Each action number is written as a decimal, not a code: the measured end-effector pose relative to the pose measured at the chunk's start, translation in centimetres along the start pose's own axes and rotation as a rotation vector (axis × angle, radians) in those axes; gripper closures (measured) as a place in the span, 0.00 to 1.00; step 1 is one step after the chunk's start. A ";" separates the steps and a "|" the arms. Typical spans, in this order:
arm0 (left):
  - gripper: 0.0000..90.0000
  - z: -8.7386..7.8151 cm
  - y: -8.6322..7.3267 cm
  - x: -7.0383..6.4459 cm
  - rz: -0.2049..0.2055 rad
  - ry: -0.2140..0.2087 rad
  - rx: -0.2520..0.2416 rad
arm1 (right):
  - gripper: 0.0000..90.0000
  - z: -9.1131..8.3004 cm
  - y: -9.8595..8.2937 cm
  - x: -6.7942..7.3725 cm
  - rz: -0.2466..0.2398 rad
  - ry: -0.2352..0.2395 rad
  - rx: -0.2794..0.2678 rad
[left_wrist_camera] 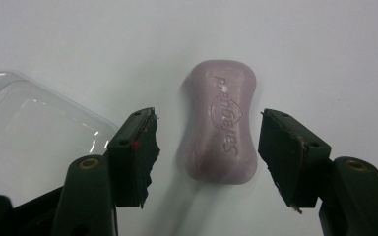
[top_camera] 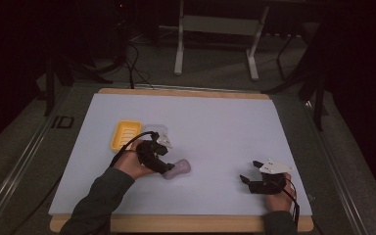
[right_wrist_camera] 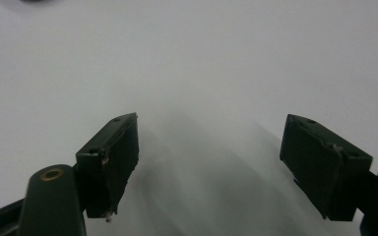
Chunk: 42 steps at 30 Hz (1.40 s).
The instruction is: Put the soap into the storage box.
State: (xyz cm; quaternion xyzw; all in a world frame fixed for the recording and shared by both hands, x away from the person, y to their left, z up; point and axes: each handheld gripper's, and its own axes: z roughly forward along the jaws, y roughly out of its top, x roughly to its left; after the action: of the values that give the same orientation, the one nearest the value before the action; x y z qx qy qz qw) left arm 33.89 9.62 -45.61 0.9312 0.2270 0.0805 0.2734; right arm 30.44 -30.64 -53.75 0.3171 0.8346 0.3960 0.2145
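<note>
A pale purple soap bar (left_wrist_camera: 221, 123) with embossed lettering lies flat on the white table sheet (top_camera: 215, 127). My left gripper (left_wrist_camera: 209, 152) is open, its two black jaws on either side of the bar's near end with a gap on each side. From above, the soap bar (top_camera: 180, 168) pokes out to the right of the left gripper (top_camera: 162, 166). A clear plastic lid (left_wrist_camera: 29, 132) lies just left of the left jaw. My right gripper (right_wrist_camera: 209, 167) is open over bare sheet, and sits low at the front right as the right gripper (top_camera: 249, 177) in the high view.
A yellow soap dish (top_camera: 125, 134) sits at the left of the sheet, with the clear lid (top_camera: 155, 130) beside it on its right. The wooden table edge (top_camera: 186, 224) runs along the front. A metal stand (top_camera: 215, 29) and cables are on the floor behind the table.
</note>
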 end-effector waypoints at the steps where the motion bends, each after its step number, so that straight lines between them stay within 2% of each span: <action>1: 0.44 0.0 0.1 0.0 0.003 0.002 0.007 | 0.25 0.0 0.0 0.0 -0.002 0.000 0.000; 6: 0.45 0.4 0.8 -0.1 0.015 -0.005 0.038 | 0.25 0.0 0.0 0.0 -0.006 0.000 0.004; 11: 0.44 0.8 1.6 -0.4 0.044 -0.014 0.070 | 0.25 0.0 0.0 0.1 -0.007 -0.001 0.006; 20: 0.41 1.9 2.3 -0.1 0.025 -0.030 0.137 | 0.25 0.1 0.1 0.1 -0.023 -0.005 0.014; 27: 0.36 2.4 2.7 -0.3 0.036 -0.032 0.167 | 0.25 0.2 0.1 0.2 -0.023 -0.006 0.015; 30: 0.34 2.7 3.1 -0.5 0.057 -0.032 0.183 | 0.25 0.2 0.1 0.2 -0.024 -0.006 0.015; 36: 0.33 3.4 3.7 -0.8 0.075 -0.025 0.218 | 0.25 0.1 0.0 0.2 -0.022 -0.006 0.013; 42: 0.34 4.3 4.0 -1.0 0.084 -0.036 0.249 | 0.25 0.1 0.0 0.2 -0.019 -0.005 0.012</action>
State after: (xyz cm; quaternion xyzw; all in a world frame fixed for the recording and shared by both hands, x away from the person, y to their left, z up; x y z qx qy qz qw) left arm 35.74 4.13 -47.08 0.9680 0.1913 0.0462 0.1560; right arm 30.39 -30.42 -53.81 0.3114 0.8395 0.3881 0.2185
